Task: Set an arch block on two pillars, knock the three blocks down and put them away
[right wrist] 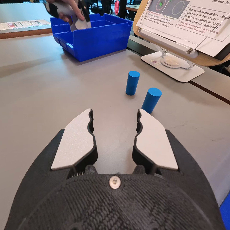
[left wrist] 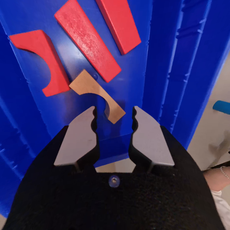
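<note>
— Where's your left gripper point(left wrist: 114, 108)?
— Fingers spread wide over the tan arch block point(left wrist: 92, 89) inside the blue bin point(left wrist: 155, 74).
— Your right gripper point(right wrist: 115, 110)?
— Wide too, holding nothing, near two blue cylinders point(right wrist: 132, 82).

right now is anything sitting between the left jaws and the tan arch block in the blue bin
Nothing visible does. The left gripper is open just above the tan arch block, whose near end shows between the jaws. The red arch block touches its far end, and the red plank lies beyond.
</note>
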A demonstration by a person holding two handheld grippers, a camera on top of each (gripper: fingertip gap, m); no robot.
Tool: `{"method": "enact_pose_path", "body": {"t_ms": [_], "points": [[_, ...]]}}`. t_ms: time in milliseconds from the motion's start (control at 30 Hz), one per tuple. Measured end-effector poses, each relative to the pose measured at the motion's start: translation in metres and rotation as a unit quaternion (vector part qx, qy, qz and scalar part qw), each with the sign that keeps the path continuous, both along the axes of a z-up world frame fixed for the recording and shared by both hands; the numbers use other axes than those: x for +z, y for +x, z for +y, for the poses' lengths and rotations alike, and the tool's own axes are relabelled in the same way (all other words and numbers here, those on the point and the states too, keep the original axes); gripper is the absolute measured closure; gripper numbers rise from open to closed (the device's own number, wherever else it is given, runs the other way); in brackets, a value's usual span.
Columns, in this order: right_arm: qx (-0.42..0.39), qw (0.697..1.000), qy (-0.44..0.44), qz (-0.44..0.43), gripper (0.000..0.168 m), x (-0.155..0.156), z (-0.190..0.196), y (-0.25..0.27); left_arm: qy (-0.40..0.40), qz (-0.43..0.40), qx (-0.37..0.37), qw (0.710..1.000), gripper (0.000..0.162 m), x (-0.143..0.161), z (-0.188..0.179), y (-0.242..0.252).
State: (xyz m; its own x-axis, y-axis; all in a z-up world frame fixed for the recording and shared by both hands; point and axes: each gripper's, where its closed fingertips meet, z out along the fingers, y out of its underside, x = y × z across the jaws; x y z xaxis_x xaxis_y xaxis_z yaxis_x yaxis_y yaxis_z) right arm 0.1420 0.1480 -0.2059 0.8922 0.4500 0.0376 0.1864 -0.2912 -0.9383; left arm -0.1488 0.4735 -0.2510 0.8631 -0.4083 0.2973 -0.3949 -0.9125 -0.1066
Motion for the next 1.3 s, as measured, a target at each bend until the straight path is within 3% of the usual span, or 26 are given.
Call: {"method": "enact_pose_path", "body": {"t_ms": [167, 233, 400, 533, 667, 767, 967, 1167, 1300], "points": [[-0.001, 1.000, -0.002, 0.009, 0.100, -0.002, 0.000, 0.001, -0.027, 0.010, 0.034, 0.999, 0.122, -0.018, 0.005, 0.005], [0.000, 1.000, -0.004, 0.007, 0.100, -0.004, -0.001, 0.000, -0.028, 0.018, 0.035, 0.999, 0.138, -0.025, 0.006, 0.004], [-0.002, 1.000, -0.005, 0.005, 0.100, -0.003, -0.002, 0.000, -0.006, -0.001, 0.035, 0.999, 0.146, -0.025, 0.010, 0.004], [0.000, 1.000, 0.006, 0.014, 0.100, 0.007, 0.003, -0.007, 0.035, -0.060, 0.033, 0.997, 0.149, -0.008, 0.012, 0.004], [0.014, 1.000, 0.018, 0.015, 0.100, 0.023, 0.013, -0.023, 0.097, -0.176, 0.032, 0.979, 0.150, 0.035, 0.009, 0.011], [0.034, 0.999, 0.029, 0.006, 0.100, 0.035, 0.022, -0.042, 0.149, -0.264, 0.026, 0.953, 0.150, 0.074, -0.004, 0.018], [0.013, 0.996, 0.084, -0.003, 0.100, 0.081, 0.064, -0.083, 0.222, -0.438, 0.079, 0.868, 0.150, 0.139, -0.051, 0.052], [-0.005, 0.993, 0.116, -0.033, 0.091, 0.117, 0.112, -0.122, 0.194, -0.597, 0.099, 0.772, 0.150, 0.176, -0.123, 0.113], [-0.006, 0.992, 0.113, -0.055, 0.088, 0.128, 0.127, -0.127, 0.179, -0.632, 0.114, 0.745, 0.150, 0.177, -0.157, 0.139]]}}
